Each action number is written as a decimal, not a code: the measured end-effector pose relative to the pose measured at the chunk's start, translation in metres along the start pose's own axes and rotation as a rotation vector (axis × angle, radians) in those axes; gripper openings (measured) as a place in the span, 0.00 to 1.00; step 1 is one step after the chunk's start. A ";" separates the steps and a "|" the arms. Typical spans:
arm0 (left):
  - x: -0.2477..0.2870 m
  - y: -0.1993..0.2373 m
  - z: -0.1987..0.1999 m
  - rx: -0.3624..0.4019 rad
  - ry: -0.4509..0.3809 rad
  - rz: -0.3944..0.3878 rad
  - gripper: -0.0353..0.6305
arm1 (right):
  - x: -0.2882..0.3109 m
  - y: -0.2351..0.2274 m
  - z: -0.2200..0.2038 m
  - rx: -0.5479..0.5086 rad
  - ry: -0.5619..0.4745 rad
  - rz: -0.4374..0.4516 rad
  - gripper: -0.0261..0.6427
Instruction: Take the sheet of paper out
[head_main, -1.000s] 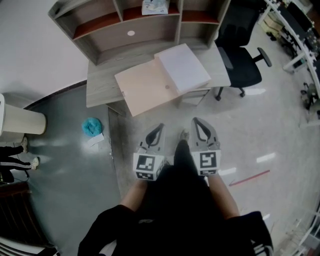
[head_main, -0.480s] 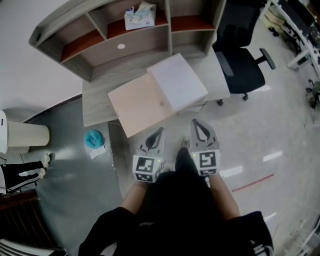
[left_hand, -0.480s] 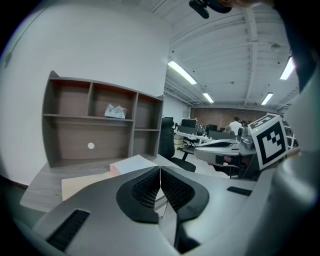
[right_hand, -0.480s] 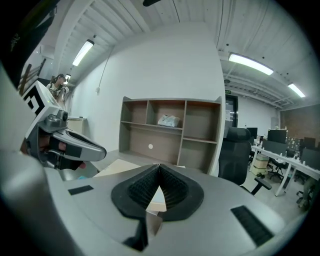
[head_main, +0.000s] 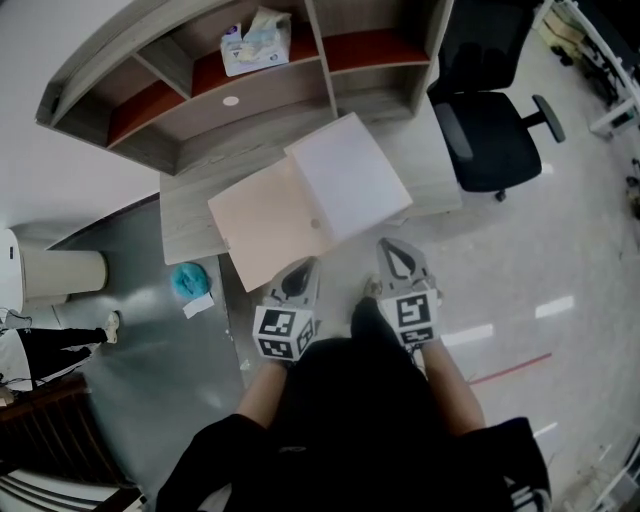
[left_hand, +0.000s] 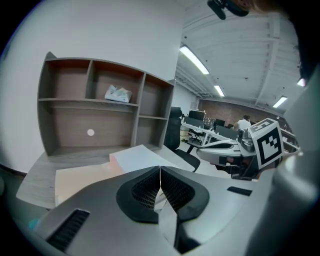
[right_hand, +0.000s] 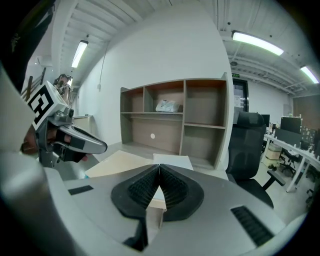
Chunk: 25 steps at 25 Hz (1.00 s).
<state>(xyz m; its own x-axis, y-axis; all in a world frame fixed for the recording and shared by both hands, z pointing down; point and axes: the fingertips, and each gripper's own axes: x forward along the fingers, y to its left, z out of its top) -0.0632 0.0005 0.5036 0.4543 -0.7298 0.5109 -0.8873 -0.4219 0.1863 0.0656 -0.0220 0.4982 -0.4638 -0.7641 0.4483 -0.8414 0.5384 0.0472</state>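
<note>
On the grey desk (head_main: 185, 215) lies a wide beige sheet (head_main: 268, 222), with a thicker white stack of paper (head_main: 347, 187) over its right half. My left gripper (head_main: 297, 272) is shut and empty, its tip at the beige sheet's near edge. Just off the desk's front edge, near the white stack's corner, my right gripper (head_main: 396, 246) is also shut with nothing in it. In the left gripper view my left gripper (left_hand: 160, 169) points at the beige sheet (left_hand: 80, 177) and white stack (left_hand: 142, 156). From my right gripper (right_hand: 159, 167), the white stack (right_hand: 172, 161) lies straight ahead.
A hutch with open shelves (head_main: 200, 90) stands at the desk's back and holds a tissue box (head_main: 255, 42). A black office chair (head_main: 495, 130) is to the right. On the floor at left are a teal object (head_main: 186, 279), a cream cylinder (head_main: 60, 275) and a person's legs (head_main: 50, 340).
Both grippers have moved forward to the desk's front edge, still shut. The desk and sheets now sit closer, and the left tip reaches the beige sheet.
</note>
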 end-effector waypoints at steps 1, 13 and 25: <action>0.004 0.002 0.000 -0.003 0.009 0.011 0.12 | 0.003 -0.004 -0.001 0.001 0.005 0.008 0.06; 0.040 -0.015 0.015 0.001 0.034 0.015 0.12 | 0.025 -0.039 -0.011 0.001 0.033 0.061 0.06; 0.076 -0.001 0.022 -0.166 0.039 -0.025 0.12 | 0.032 -0.062 -0.029 0.000 0.084 0.032 0.06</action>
<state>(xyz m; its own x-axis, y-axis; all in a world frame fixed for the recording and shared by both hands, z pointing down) -0.0263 -0.0661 0.5239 0.4754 -0.6976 0.5361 -0.8784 -0.3422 0.3337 0.1110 -0.0696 0.5356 -0.4652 -0.7140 0.5233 -0.8266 0.5619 0.0319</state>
